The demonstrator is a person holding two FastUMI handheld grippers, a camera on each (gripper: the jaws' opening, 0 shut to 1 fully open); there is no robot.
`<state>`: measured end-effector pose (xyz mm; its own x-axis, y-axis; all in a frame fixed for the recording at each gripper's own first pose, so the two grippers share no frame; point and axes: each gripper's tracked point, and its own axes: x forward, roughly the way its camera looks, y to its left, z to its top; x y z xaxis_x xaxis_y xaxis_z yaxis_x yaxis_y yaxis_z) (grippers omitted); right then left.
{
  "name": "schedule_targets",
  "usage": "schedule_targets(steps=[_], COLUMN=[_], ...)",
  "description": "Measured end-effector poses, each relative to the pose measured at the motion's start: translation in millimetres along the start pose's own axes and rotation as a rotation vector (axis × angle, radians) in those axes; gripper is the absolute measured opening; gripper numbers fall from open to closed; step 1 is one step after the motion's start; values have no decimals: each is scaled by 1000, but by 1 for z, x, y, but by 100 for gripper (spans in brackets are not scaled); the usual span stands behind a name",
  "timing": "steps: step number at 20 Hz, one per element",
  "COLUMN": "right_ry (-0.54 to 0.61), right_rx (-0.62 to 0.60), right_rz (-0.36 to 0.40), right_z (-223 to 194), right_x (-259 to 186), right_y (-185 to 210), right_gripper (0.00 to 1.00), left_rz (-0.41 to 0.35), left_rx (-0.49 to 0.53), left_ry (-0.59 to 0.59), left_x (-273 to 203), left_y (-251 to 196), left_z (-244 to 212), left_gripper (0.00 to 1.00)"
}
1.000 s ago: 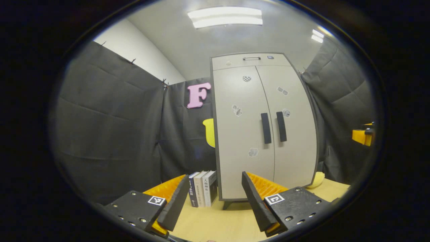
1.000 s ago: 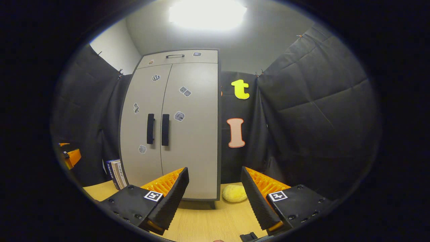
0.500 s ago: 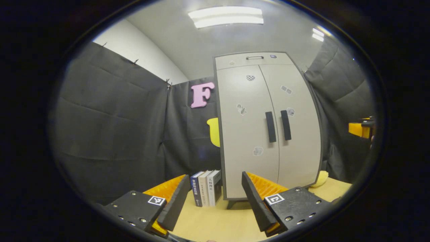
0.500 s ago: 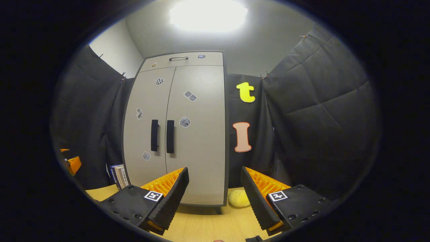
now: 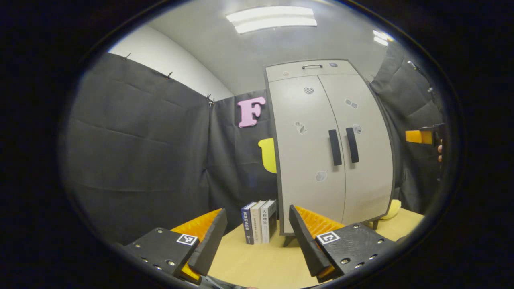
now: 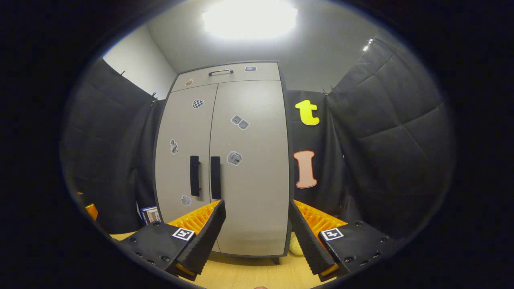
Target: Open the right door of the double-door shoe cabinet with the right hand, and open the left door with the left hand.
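- The shoe cabinet looms larger than before; both doors remain closed.
- Left hand-held gripper and right hand-held gripper hover spread before the cabinet, empty.

- Black quilted cloth walls on all sides, pinned along the top.
- White wall above the cloth.
- Grey ceiling with a long light panel, glaring bright.
- Pale wooden table below, reaching the cloth.
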<state>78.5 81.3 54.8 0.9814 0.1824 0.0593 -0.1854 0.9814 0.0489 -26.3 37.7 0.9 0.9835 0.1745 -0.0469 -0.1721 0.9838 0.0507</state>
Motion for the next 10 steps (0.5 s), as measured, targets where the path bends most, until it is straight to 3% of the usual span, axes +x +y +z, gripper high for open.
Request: schedule_targets(steps=[10], right_ry=[-7], right_rx=[-14], right_rz=[61], right_z=[17], right_x=[55], right_y=[41], right_gripper=[98], left_rz=[83], left_rx=[1], left_ry=[24], left_x=[-12], left_y=[28], left_z=[-7], left_gripper=[91])
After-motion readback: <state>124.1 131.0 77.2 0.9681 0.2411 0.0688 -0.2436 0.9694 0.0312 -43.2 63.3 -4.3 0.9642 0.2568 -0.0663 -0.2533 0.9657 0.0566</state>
